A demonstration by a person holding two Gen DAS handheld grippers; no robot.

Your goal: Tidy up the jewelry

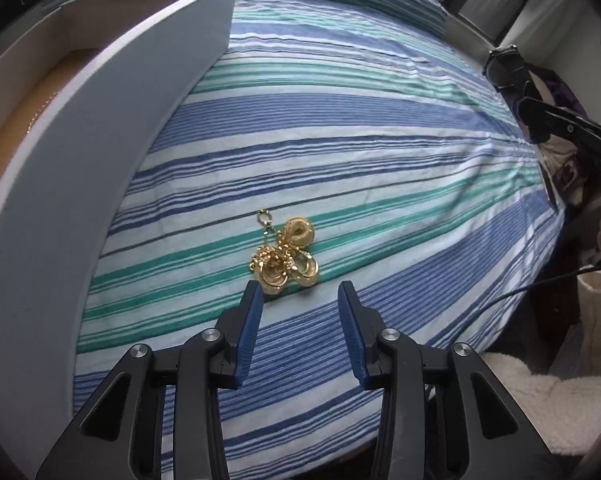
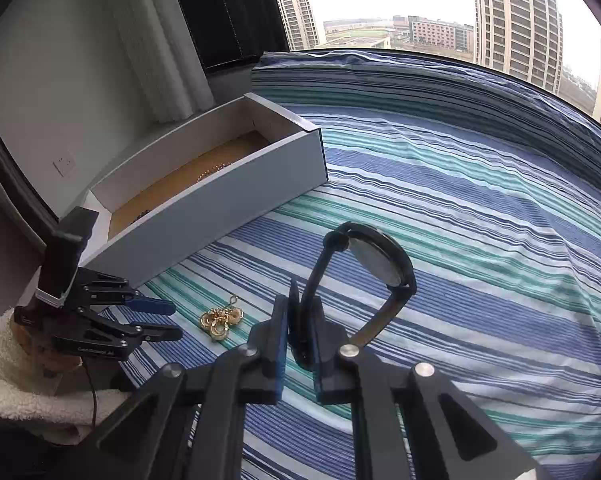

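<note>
A heap of gold jewelry (image 1: 283, 256), rings and a chain, lies on the striped bedsheet (image 1: 360, 128). My left gripper (image 1: 300, 294) is open just before it, the heap slightly beyond its fingertips. In the right wrist view the heap (image 2: 220, 320) lies right of the left gripper (image 2: 166, 320). My right gripper (image 2: 302, 312) is shut on the strap of a black wristwatch (image 2: 374, 262), held above the bed. The watch also shows at the right edge of the left wrist view (image 1: 506, 68). An open white box (image 2: 228, 196) with a brown floor holds a beaded chain (image 2: 214, 171).
The box wall (image 1: 100, 160) rises close on the left of the left gripper. A window (image 2: 400, 4) lies behind the bed. A white fleece blanket (image 2: 16, 396) sits at the bed's near edge, and a cable (image 1: 540, 286) trails there.
</note>
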